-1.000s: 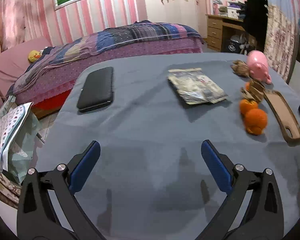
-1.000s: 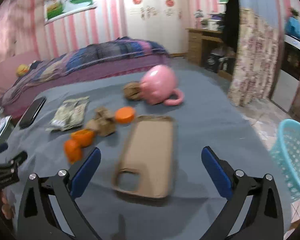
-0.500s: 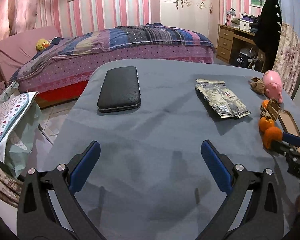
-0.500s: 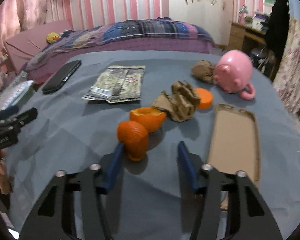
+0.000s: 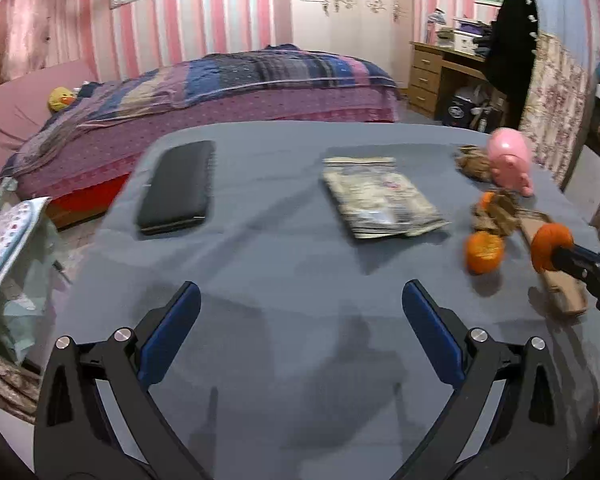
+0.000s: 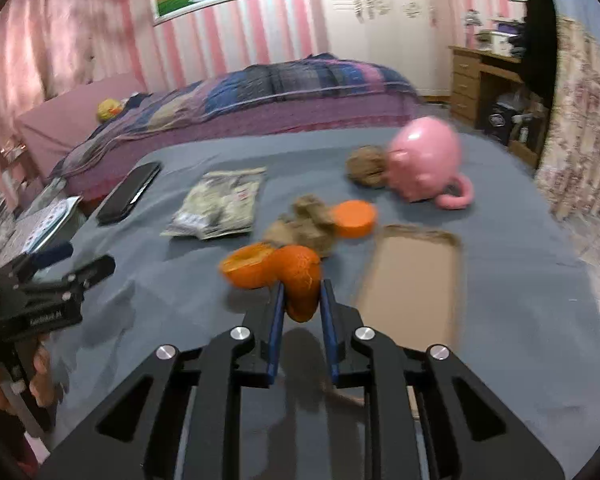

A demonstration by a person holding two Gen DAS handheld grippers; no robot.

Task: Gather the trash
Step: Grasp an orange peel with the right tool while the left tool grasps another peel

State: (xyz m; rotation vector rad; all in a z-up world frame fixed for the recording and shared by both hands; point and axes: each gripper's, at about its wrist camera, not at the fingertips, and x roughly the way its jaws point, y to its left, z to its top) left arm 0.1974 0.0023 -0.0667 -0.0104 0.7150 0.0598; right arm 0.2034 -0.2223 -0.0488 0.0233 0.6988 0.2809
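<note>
My right gripper (image 6: 300, 300) is shut on a piece of orange peel (image 6: 298, 276) and holds it just above the grey table; the peel also shows in the left wrist view (image 5: 550, 246). A second orange peel (image 6: 248, 266) lies beside it, a third (image 6: 354, 218) behind. Crumpled brown paper (image 6: 310, 226) lies between them, another wad (image 6: 366, 166) by the pink pig. A silver snack wrapper (image 6: 218, 208) lies flat to the left. My left gripper (image 5: 300, 320) is open and empty over bare cloth.
A tan phone case (image 6: 412, 280) lies right of the held peel. A pink piggy bank (image 6: 426, 162) stands behind. A black wallet (image 5: 176, 186) lies at the far left of the table (image 5: 280, 272). A bed stands beyond the table.
My right gripper has closed on the orange peel and lifted it slightly. The left gripper has swung a little, staying open.
</note>
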